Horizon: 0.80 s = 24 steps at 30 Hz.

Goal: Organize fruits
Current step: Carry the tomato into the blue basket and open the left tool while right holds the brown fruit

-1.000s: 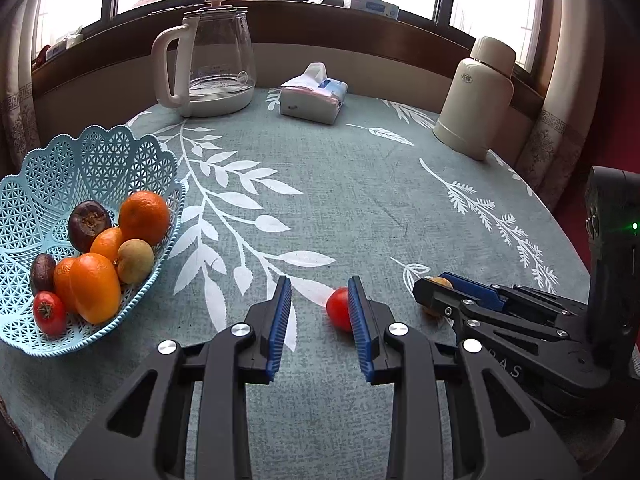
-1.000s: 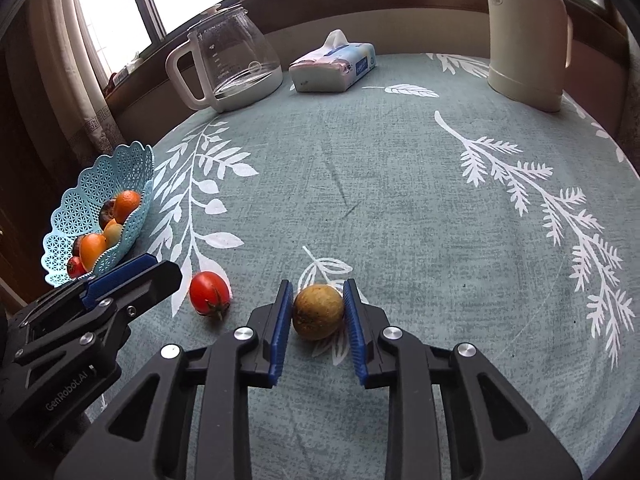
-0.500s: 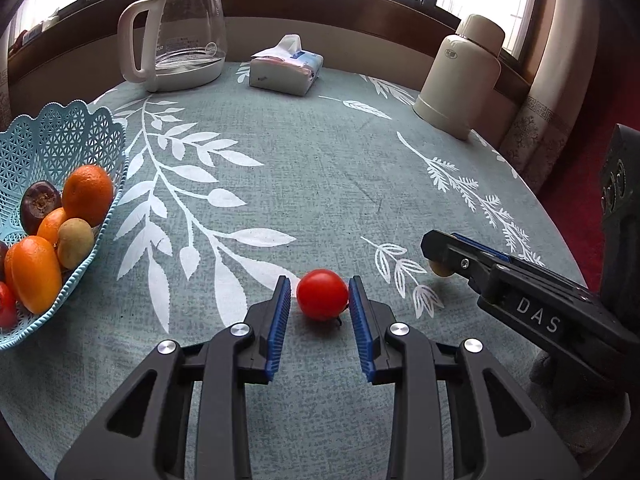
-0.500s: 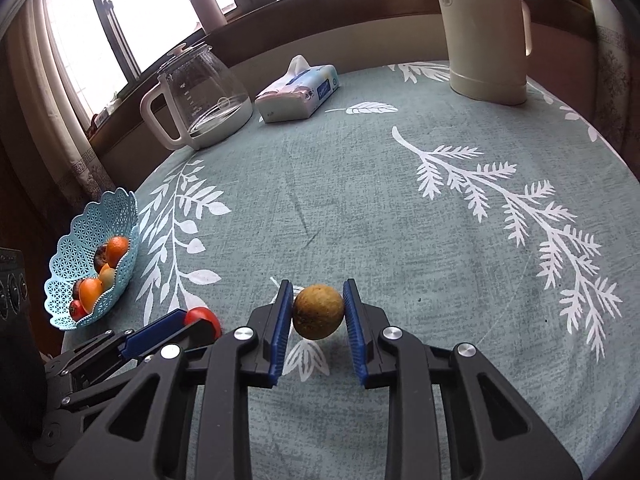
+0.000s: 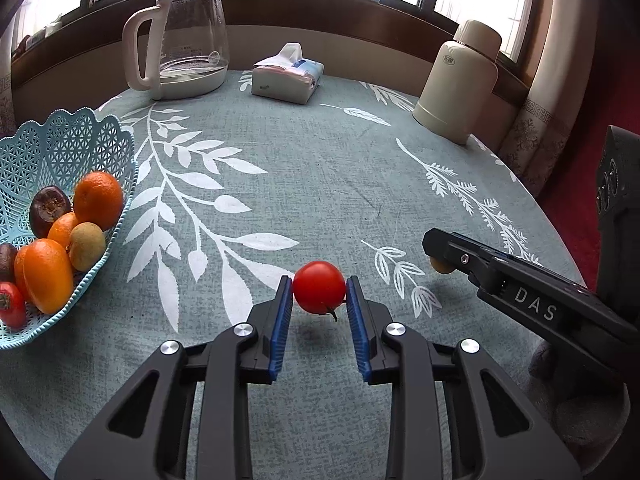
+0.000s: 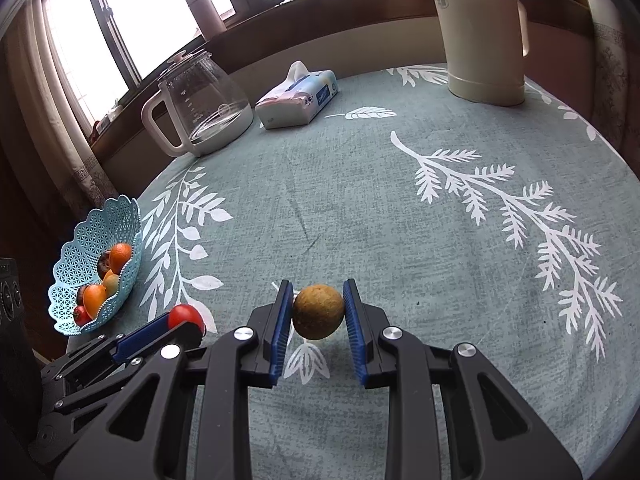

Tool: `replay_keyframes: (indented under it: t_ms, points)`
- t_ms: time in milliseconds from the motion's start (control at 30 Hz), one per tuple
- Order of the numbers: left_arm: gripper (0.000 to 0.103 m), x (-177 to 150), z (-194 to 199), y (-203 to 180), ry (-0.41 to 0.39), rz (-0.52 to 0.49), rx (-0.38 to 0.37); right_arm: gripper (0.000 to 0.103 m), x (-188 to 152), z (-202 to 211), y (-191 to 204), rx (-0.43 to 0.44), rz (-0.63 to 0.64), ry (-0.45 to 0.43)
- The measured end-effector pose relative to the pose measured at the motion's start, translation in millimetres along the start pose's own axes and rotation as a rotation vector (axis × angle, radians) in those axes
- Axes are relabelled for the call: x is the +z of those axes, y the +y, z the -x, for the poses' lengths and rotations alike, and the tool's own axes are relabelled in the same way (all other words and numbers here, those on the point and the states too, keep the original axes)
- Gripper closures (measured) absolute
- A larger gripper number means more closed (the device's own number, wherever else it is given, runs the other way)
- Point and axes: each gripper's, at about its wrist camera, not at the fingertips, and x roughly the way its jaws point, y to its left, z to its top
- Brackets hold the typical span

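A red tomato (image 5: 319, 287) hangs above the tablecloth, its shadow below it, with my left gripper (image 5: 319, 300) shut on it. My right gripper (image 6: 316, 308) is shut on a brownish-yellow round fruit (image 6: 318, 311), also lifted off the cloth. In the left wrist view the right gripper (image 5: 442, 256) reaches in from the right, the fruit (image 5: 438, 266) peeking below its finger. The light-blue lattice basket (image 5: 60, 148) at the left holds oranges (image 5: 98, 200), dark fruits, a green-brown fruit and a tomato. From the right wrist view the basket (image 6: 116, 220) sits far left and the tomato (image 6: 185, 317) shows beside the left gripper.
On the far side of the round table stand a glass kettle (image 5: 188, 36), a tissue pack (image 5: 286, 78) and a cream thermos (image 5: 460, 80). The teal leaf-print cloth (image 5: 320, 168) lies bare between them and the grippers. The table edge curves down at the right.
The left gripper moved onto the tomato, shut on it and lifted it. The right gripper raised its fruit off the cloth and kept its hold.
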Motion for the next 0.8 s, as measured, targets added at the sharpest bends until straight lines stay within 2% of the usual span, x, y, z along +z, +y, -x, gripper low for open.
replay_keyframes:
  t_ms: [333,600,800]
  points:
    - [0.075,9,37,33,-0.090,0.048,0.102,0.077,0,1,1,0.012,0.002,-0.004]
    - [0.075,13,73,85,-0.158,0.121,0.239,0.077,0,0,1,0.015,0.003,-0.002]
    - [0.075,9,92,125,-0.177,0.180,0.334,0.077,-2,-3,3,0.013,0.009,0.001]
